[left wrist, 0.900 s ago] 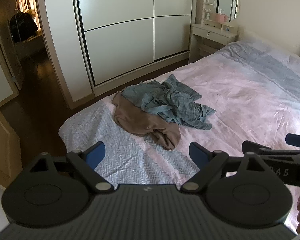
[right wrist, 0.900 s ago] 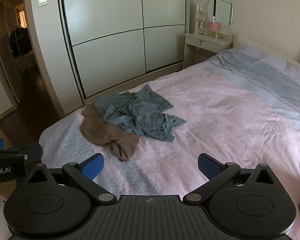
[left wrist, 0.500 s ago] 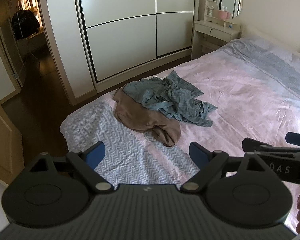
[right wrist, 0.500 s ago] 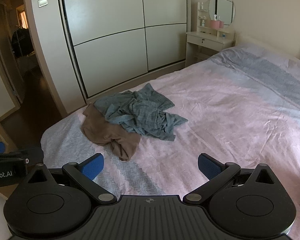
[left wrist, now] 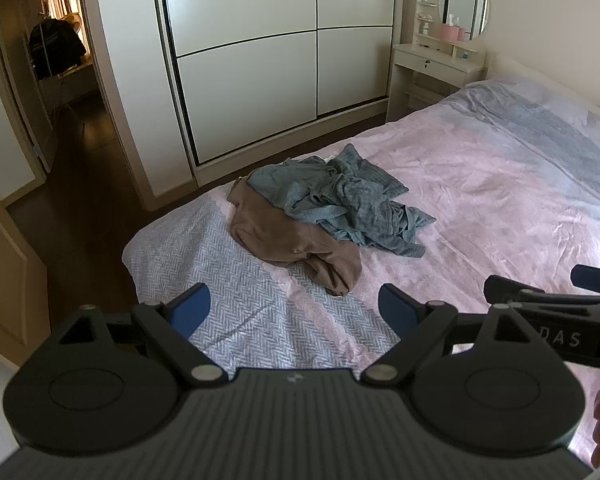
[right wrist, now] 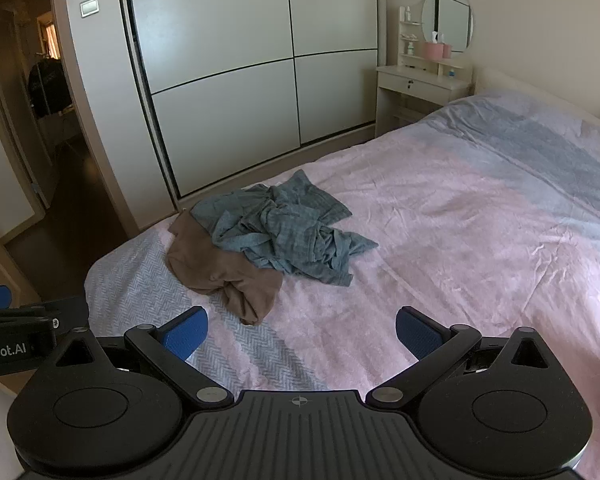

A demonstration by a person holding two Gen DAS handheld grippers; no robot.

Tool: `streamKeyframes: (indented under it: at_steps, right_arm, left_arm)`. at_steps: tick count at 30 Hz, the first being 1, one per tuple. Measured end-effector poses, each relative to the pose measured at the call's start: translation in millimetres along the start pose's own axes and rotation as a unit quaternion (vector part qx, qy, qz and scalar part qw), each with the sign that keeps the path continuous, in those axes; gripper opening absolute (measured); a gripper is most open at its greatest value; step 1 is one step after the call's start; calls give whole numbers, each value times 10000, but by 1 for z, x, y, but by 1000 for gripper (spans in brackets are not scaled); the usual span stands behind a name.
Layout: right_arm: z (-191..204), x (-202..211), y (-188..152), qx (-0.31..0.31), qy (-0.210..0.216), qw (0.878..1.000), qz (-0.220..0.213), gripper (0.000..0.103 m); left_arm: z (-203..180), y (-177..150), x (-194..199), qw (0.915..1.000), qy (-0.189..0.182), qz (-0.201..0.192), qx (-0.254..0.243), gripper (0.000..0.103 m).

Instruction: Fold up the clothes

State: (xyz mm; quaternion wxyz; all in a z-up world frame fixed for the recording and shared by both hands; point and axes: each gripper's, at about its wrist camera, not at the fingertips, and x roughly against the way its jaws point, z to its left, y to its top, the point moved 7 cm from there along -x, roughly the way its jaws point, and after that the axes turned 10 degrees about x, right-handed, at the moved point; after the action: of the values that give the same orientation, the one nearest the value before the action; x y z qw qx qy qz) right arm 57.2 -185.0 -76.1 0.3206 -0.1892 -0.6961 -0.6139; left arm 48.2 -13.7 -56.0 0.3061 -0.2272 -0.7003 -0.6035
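Clothes pile [left wrist: 324,216] nearer; untouched.

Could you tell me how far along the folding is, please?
Nothing looks done: the blue garment lies crumpled, partly over the bunched brown garment, on the bed. Nothing is in hand: the left gripper and right gripper are short of the pile, jaws open and empty. Both garments are left to fold.

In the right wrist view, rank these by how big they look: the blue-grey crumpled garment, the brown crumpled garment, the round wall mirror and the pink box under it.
1. Blue-grey crumpled garment.
2. Brown crumpled garment.
3. Round wall mirror.
4. Pink box.
The mirror and box stand farther from the camera, so their true sizes stay unsure.
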Motion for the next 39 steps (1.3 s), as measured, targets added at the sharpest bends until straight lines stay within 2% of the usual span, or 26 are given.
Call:
streamKeyframes:
  at_steps: [25,31,39]
  right_arm:
    - [-3,4,-7,-168,4,9999,13,102]
    - [-3,-4,-6,-234,-34,9997,73,102]
    - [-9,-28,-2,-339,-168,9990,234,102]
  left_arm:
    - [8,-5,4,9999,73,90,-45,89]
    - [13,-4,-7,9998,76,166,-46,89]
    - [13,9,-40,9994,-64,321,-140,89]
